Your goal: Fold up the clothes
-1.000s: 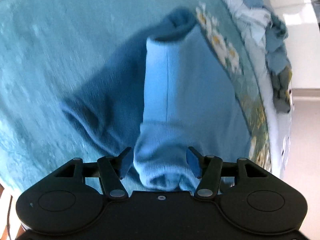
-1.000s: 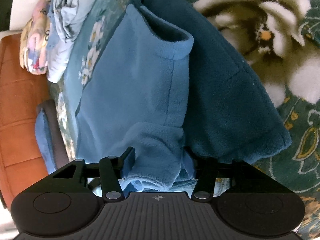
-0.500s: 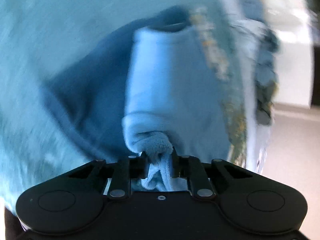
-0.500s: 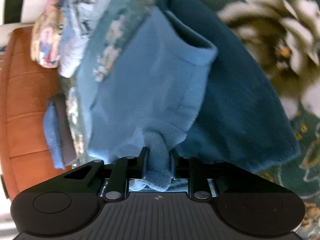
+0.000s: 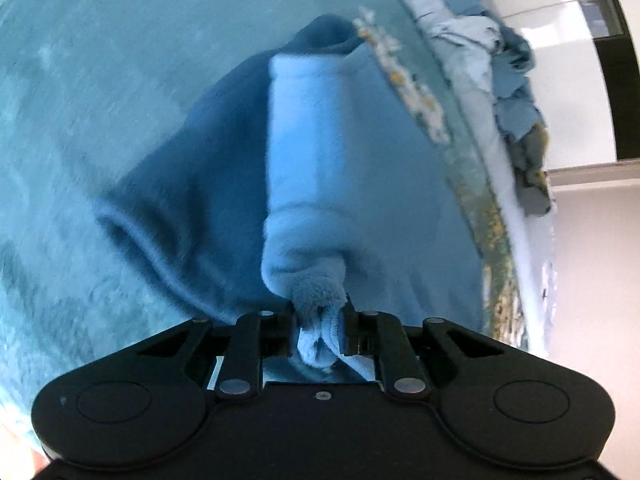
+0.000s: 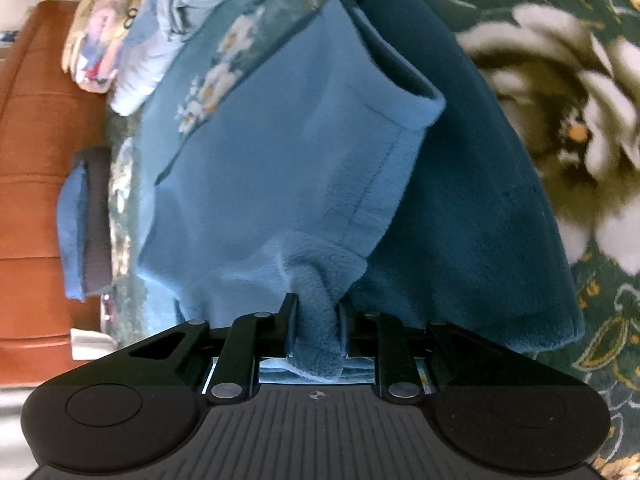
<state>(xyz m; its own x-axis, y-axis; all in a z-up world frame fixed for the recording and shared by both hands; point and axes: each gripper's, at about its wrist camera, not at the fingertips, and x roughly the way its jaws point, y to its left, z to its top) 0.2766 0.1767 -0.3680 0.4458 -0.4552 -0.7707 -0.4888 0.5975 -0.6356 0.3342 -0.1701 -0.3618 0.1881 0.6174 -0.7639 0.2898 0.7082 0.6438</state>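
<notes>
A two-tone blue fleece garment (image 5: 320,152) lies on a blanket, light blue in the middle and dark blue at one side. My left gripper (image 5: 319,312) is shut on a bunched fold of its light blue near edge. In the right wrist view the same fleece garment (image 6: 304,160) spreads ahead, with its dark blue part (image 6: 472,208) to the right. My right gripper (image 6: 318,312) is shut on a pinched roll of the fleece edge, which sticks out between the jaws toward the camera.
A green floral blanket (image 6: 560,92) covers the surface. A heap of other clothes (image 5: 504,64) lies at the far right edge in the left wrist view; the clothes pile (image 6: 132,28) shows top left in the right wrist view. An orange-brown sofa (image 6: 32,140) stands beside it.
Both grippers were open around the garment's near edge a second ago; both have closed and now pinch bunched fleece. The right wrist has rolled, tilting its view.
</notes>
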